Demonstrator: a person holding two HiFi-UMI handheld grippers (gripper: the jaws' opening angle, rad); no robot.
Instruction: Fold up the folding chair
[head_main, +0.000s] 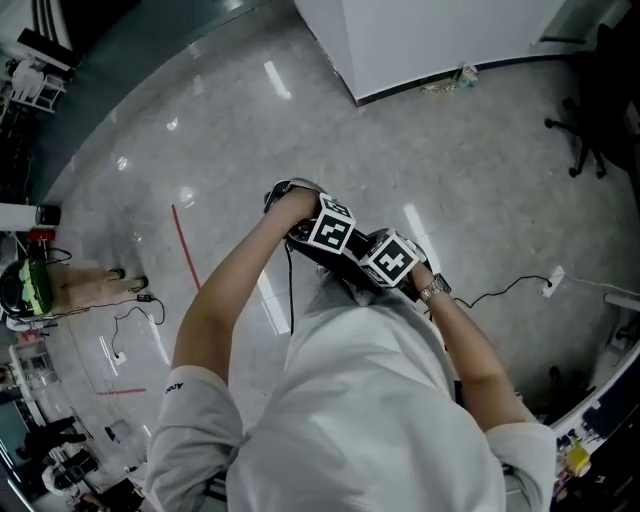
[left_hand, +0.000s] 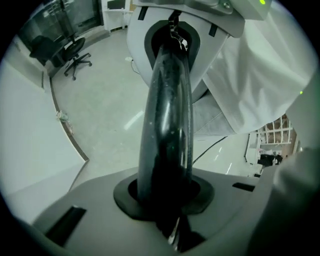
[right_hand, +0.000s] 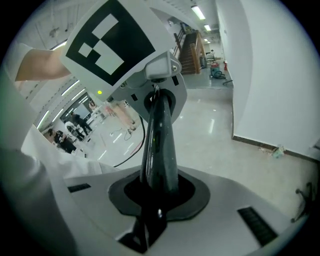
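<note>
While no folding chair is in view: left tool (left_hand: 169, 55), right tool (right_hand: 158, 107), both pressed together, empty, mid-frame; judged best to find the chair first

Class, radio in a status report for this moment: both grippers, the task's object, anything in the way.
Left gripper shut, empty. Right gripper shut, empty. Folding chair not in view. Office chair stands far off.
</note>
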